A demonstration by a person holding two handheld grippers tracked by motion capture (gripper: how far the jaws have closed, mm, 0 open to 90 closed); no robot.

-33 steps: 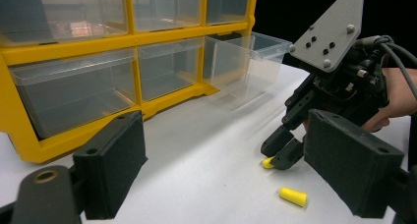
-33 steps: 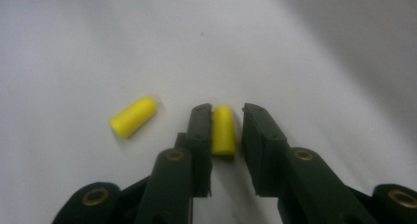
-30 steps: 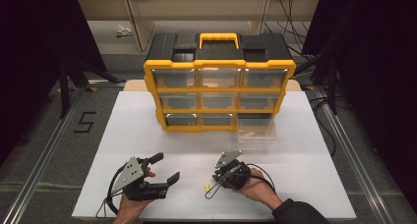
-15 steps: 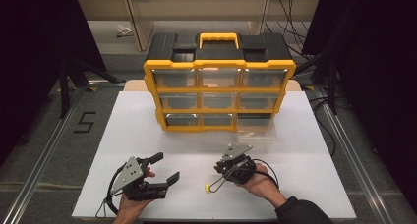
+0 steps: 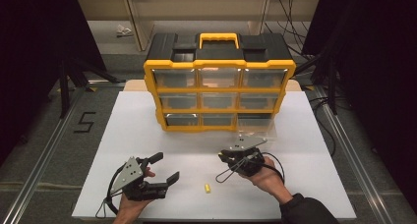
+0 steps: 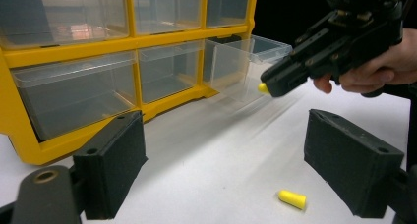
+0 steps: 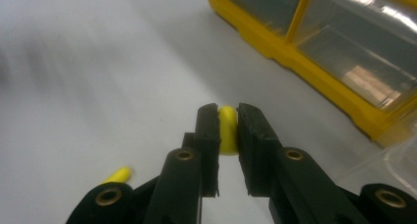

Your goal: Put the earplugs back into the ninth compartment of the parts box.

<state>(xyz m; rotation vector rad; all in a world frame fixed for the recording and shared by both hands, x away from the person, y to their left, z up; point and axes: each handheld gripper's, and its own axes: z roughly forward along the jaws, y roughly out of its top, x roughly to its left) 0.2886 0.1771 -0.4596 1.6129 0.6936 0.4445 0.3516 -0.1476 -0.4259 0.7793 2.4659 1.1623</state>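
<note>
The yellow organiser [image 5: 219, 84] stands at the back of the white counter [image 5: 123, 130], nine clear drawers in its frame, and the bottom drawer on the person's right [image 6: 248, 62] is pulled out and open toward the front edge. That looks like the target. Right now it's the carry step: the right claw [image 7: 227, 123] is pinched tight on a small yellow earplug [image 7: 227, 128], which stands up between its two black pads, and in the left gripper view that claw [image 6: 275, 84] hangs just in front of the drawer's mouth with the yellow tip peeking out. So the plug is lifted off the counter and near the drawer, but not yet over it, as far as I can judge.

The left claw [image 5: 164, 167] waits near the front edge, jaws spread wide, gripping nothing.

A second earplug [image 5: 207, 188] lies loose on the counter between the two hands.

Next move, I'd say: push the right claw forward over the drawer rim, then part the jaws so the plug drops inside rather than bouncing off the clear front wall.
</note>
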